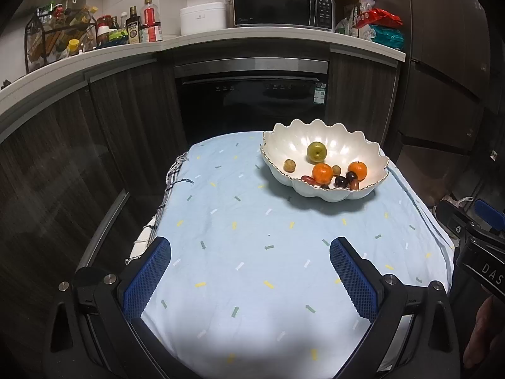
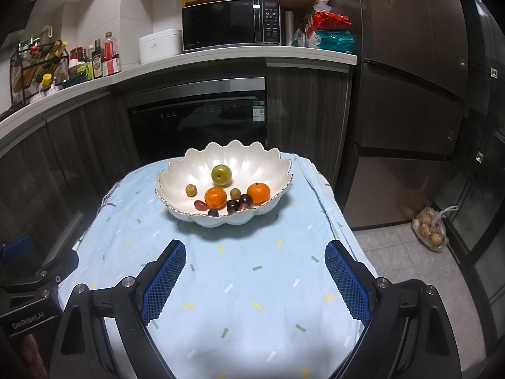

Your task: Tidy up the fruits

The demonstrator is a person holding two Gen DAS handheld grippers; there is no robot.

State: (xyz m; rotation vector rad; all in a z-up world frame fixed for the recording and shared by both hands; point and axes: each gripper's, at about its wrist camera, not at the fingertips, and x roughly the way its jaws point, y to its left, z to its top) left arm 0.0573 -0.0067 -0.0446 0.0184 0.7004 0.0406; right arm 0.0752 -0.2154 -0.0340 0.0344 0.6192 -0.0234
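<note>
A white scalloped bowl [image 1: 344, 145] [image 2: 252, 161] stands at the far end of the table on a light blue cloth [image 1: 252, 237] [image 2: 252, 278]. Inside it lie a green apple [image 1: 316, 152] [image 2: 221, 175], two oranges [image 1: 322, 173] [image 1: 357, 170] [image 2: 216, 198] [image 2: 258, 193], and several small brown and dark fruits [image 1: 344, 179] [image 2: 235, 205]. My left gripper [image 1: 251, 251] is open over bare cloth, well short of the bowl. My right gripper [image 2: 255, 254] is open too, just before the bowl, nothing between its fingers.
Behind the table are dark cabinets, a built-in oven [image 1: 252, 101] and a counter with bottles [image 1: 139, 25] and a microwave [image 1: 282, 3]. A tall fridge [image 2: 410, 94] stands at the right. A plastic bag of produce [image 2: 430, 229] sits on the floor.
</note>
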